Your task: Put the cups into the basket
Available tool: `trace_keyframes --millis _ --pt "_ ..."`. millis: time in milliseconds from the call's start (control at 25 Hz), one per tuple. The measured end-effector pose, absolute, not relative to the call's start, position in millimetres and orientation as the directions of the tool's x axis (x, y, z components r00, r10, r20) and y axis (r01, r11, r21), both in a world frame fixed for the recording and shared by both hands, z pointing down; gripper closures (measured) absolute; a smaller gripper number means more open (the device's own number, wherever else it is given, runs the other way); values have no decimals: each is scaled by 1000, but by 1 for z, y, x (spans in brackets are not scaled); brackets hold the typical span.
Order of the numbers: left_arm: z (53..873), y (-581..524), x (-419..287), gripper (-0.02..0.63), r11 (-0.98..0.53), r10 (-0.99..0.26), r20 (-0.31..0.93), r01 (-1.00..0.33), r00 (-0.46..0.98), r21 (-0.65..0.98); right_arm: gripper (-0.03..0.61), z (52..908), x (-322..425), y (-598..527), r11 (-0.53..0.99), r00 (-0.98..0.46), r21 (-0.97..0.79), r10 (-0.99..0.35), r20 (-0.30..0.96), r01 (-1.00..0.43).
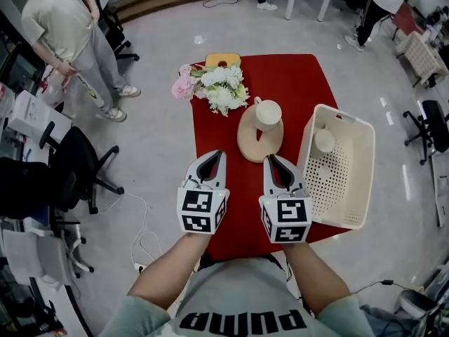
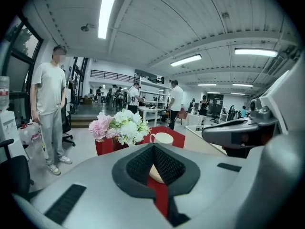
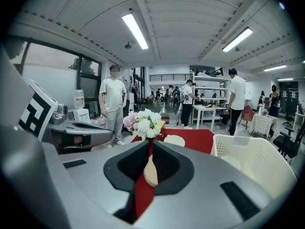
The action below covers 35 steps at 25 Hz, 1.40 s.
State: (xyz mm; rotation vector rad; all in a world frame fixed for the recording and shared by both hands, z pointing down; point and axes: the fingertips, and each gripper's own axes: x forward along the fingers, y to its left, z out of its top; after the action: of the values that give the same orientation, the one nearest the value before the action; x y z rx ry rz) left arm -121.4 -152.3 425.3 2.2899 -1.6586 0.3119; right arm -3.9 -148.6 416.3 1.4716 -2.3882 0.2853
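Observation:
A white cup (image 1: 267,113) stands on a round wooden board (image 1: 254,143) in the middle of the red table (image 1: 298,83). Another white cup (image 1: 324,141) lies inside the cream perforated basket (image 1: 349,121) at the table's right edge. My left gripper (image 1: 219,154) and right gripper (image 1: 269,158) hover side by side over the table's near half, both shut and holding nothing. The board lies just beyond their tips. In the left gripper view the cup (image 2: 162,138) shows past the closed gripper (image 2: 153,148). In the right gripper view the cup (image 3: 174,140) and basket (image 3: 252,161) lie ahead of the gripper (image 3: 150,144).
A bunch of pink and white flowers (image 1: 214,86) and a yellow object (image 1: 222,60) sit at the table's far left. A person (image 1: 66,34) stands on the floor to the left, near black office chairs (image 1: 77,167). Another chair (image 1: 431,125) stands right of the basket.

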Motion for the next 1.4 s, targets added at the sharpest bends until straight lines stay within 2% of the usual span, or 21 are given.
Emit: trace_keyframes --millis 1400 --pt "450 -179 -112 611 -347 -847 390 -932 361 108 551 458 -9 -181 415 -381 -20 -813 440 -910"
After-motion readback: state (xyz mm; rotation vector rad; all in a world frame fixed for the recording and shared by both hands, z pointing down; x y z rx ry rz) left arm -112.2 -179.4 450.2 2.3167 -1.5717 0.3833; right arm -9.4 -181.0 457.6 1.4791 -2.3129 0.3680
